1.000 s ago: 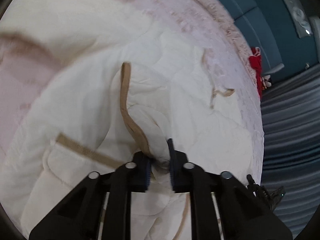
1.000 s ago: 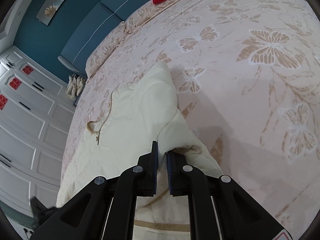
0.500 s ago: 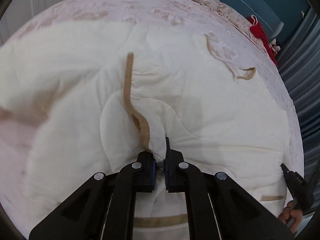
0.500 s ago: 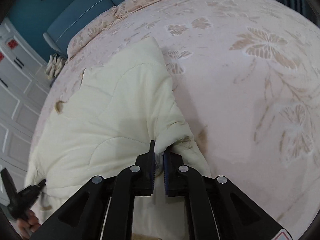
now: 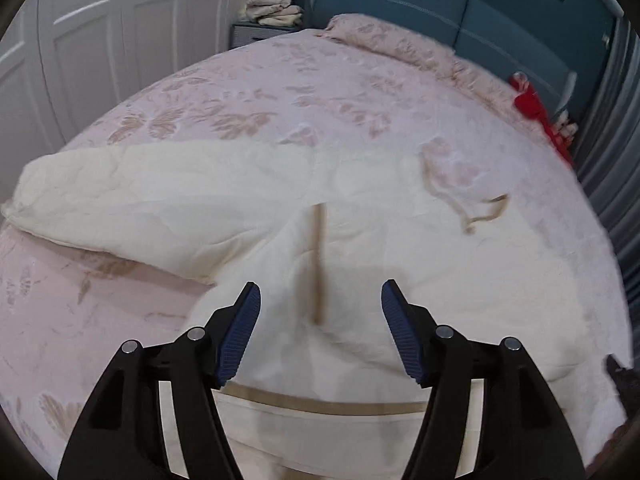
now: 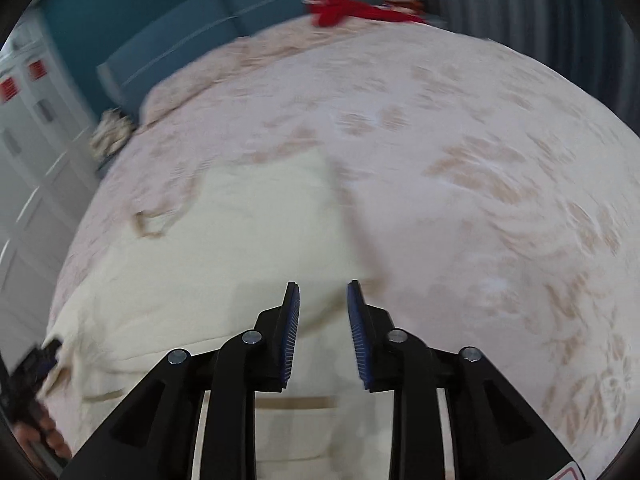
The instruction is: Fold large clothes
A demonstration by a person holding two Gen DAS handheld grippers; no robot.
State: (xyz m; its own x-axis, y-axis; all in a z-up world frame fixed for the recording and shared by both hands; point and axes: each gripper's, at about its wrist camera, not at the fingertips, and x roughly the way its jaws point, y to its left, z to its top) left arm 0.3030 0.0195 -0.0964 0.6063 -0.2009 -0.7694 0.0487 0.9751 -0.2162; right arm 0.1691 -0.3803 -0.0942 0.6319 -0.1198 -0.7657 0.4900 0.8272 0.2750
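Observation:
A cream quilted garment [image 5: 380, 248] with tan trim lies spread on the pink patterned bed [image 5: 248, 92]. One sleeve reaches out to the left. A tan drawstring [image 5: 476, 216] curls near its far right. My left gripper [image 5: 320, 300] hovers above the garment's middle, its jaws opening wide, nothing between the pads. In the right wrist view the same garment [image 6: 240, 248] fills the lower left. My right gripper [image 6: 322, 304] hangs over its right edge, jaws opening, a clear gap between the pads and no cloth in them.
White wardrobe doors [image 5: 92, 40] stand left of the bed, a teal headboard [image 5: 460, 16] at its far end. Red cloth [image 5: 532, 104] lies at the far right corner. Folded cloths [image 5: 272, 10] sit on a bedside stand. A hand [image 6: 44, 436] shows at the lower left.
Both grippers let go of the cream garment and lifted away from it. The cloth folds they pinched have dropped flat. The left jaws have spread wide, the right ones less.

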